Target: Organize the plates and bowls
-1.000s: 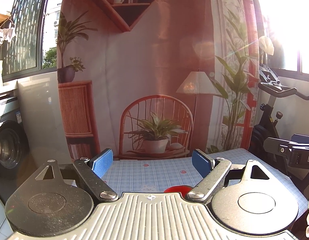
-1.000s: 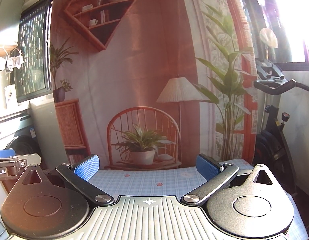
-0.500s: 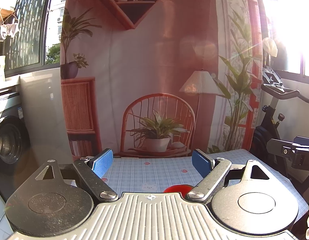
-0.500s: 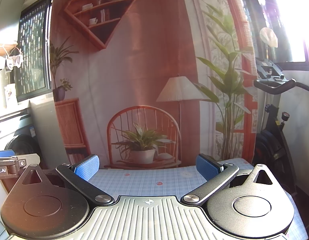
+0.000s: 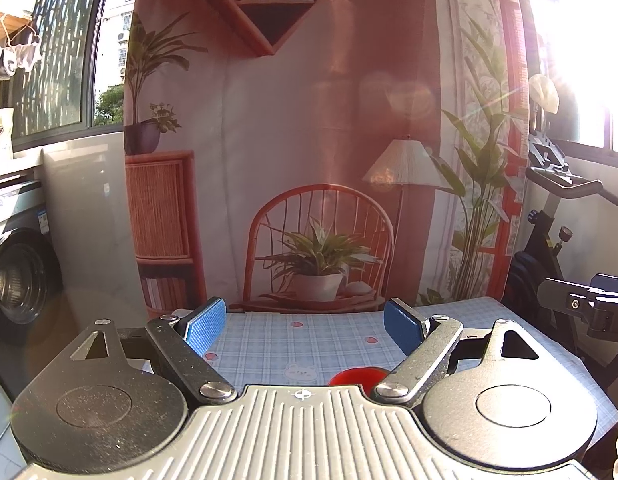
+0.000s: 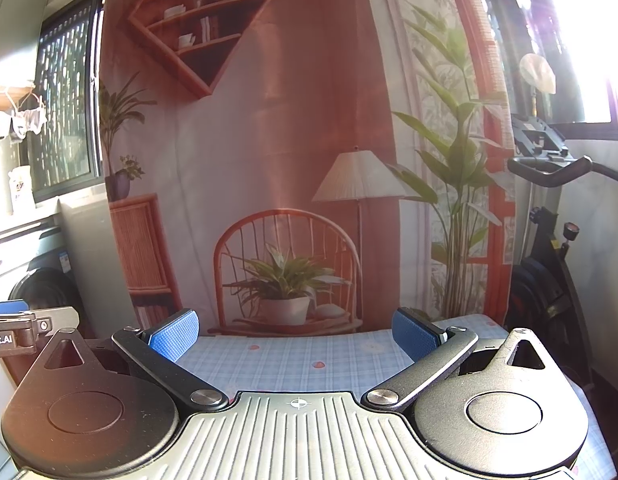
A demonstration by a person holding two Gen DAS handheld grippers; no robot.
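Note:
My left gripper (image 5: 305, 326) is open and empty, held above the table with the blue checked cloth (image 5: 309, 344). Only the top edge of a red dish (image 5: 359, 376) shows just past the gripper body, below and slightly right of the open fingers; whether it is a plate or a bowl I cannot tell. My right gripper (image 6: 297, 332) is also open and empty above the same cloth (image 6: 301, 356). No plate or bowl shows in the right wrist view. The other gripper shows at the right edge of the left wrist view (image 5: 589, 300) and at the left edge of the right wrist view (image 6: 21, 324).
A printed backdrop (image 5: 309, 140) of a chair, plant and lamp hangs behind the table's far edge. A washing machine (image 5: 17, 284) stands at the left. An exercise bike (image 5: 557, 208) stands at the right. Strong sunlight glares from the upper right window.
The left gripper's view has tilted slightly downward and shifted a little. The right gripper has hardly moved. Both stay open.

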